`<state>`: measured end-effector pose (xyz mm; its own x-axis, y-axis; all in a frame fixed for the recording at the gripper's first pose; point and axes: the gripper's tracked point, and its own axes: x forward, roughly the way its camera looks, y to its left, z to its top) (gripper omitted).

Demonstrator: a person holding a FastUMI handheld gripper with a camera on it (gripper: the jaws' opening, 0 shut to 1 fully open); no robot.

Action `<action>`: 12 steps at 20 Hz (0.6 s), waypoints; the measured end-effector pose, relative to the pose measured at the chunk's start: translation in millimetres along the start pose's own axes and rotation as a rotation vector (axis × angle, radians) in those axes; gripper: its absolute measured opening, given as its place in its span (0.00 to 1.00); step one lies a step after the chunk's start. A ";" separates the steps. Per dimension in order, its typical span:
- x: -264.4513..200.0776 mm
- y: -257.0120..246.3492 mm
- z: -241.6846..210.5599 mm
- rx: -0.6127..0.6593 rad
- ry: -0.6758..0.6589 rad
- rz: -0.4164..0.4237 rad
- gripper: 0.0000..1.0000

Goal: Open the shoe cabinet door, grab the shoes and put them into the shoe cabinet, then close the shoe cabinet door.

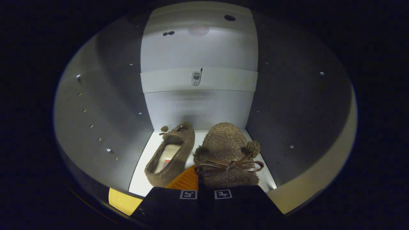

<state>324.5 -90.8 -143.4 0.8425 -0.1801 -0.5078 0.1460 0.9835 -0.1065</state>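
Now we see the gripper reaching level into the white shoe cabinet, fingers drawn narrow on the fuzzy brown bow-tied slipper. Its matching slipper lies just beside, on the cabinet floor.

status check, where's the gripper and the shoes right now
Gripper inside the shoe cabinet, fingers shut on the right slipper at its bow end. Left slipper already on the cabinet floor beside it. Nothing blocking ahead.

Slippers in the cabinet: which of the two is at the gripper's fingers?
The slipper with the bow, toe pointing into the shoe cabinet, sits right at the gripper. The other slipper lies apart, left of it, its opening showing.
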 end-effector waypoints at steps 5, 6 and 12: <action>61.1 -0.2 11.7 0.008 0.052 -0.011 0.05; 72.6 -2.2 7.0 0.026 0.081 -0.013 0.05; 108.3 -10.1 -13.9 0.064 0.182 -0.030 0.05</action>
<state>407.1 -120.5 -209.2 0.7304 -0.2032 -0.6521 0.2072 0.9756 -0.0719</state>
